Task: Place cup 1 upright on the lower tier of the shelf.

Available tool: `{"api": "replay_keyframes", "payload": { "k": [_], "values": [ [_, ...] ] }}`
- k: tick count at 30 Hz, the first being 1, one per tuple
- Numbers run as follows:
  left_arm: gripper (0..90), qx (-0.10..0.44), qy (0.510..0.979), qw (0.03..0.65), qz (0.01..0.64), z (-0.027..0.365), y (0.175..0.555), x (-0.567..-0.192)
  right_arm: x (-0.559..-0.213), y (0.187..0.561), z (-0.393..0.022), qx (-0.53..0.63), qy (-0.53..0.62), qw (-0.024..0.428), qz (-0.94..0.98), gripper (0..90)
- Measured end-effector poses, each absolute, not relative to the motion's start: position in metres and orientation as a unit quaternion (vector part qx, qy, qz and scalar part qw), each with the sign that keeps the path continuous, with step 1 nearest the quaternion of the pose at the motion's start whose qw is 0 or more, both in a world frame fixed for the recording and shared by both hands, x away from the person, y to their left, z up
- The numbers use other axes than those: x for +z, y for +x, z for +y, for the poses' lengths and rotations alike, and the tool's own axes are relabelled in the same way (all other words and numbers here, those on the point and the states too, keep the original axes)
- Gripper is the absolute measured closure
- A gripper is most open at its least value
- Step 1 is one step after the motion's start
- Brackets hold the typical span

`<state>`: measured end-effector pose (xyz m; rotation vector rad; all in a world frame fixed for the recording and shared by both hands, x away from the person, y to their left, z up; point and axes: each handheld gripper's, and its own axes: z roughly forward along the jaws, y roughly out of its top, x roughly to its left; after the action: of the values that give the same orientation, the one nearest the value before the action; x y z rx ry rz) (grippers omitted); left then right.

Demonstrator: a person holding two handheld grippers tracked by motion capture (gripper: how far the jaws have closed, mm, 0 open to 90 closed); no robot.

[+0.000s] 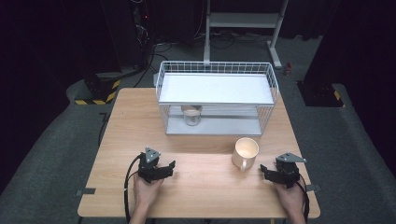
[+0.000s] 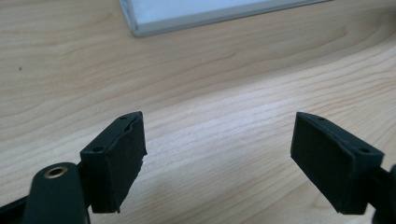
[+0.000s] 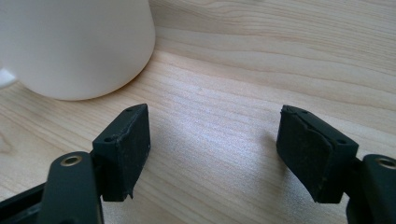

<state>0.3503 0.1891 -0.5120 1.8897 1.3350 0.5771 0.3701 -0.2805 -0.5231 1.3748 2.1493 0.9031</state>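
The left gripper (image 1: 171, 166) rests low over the wooden table (image 1: 130, 130) near its front edge, jaws spread wide with nothing between them; the left gripper view (image 2: 217, 154) shows bare wood grain in the gap and, farther off, the pale edge of the rack's bottom shelf (image 2: 205, 16). The right gripper (image 1: 264, 169), held in the person's right hand (image 1: 290, 198) at the table's front right, is likewise wide open and empty. A cream mug (image 1: 245, 153) stands upright just beside it, to its left, handle toward the front of the table; in the right gripper view (image 3: 212, 149) the mug's white wall (image 3: 79, 44) stands just beyond and to the left of the left jaw, apart from it. The left hand (image 1: 147, 191) grips its tool well apart from the mug. Behind both, a white wire rack (image 1: 217, 95) with a flat top shelf stands at the table's far side, and a second cup-like vessel (image 1: 192, 114) sits on its lower shelf, its details too small to tell.
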Motion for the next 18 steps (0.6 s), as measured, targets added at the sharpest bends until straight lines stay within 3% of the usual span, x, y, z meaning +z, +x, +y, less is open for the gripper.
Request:
{"api": "replay_keyframes", "payload": {
  "k": [18],
  "values": [
    [20.6,0.243,0.737,0.323,0.542,0.194,0.355,-0.528,-0.523,0.370,-0.280,0.326,0.498,0.215,0.774,26.1]
  ]
}}
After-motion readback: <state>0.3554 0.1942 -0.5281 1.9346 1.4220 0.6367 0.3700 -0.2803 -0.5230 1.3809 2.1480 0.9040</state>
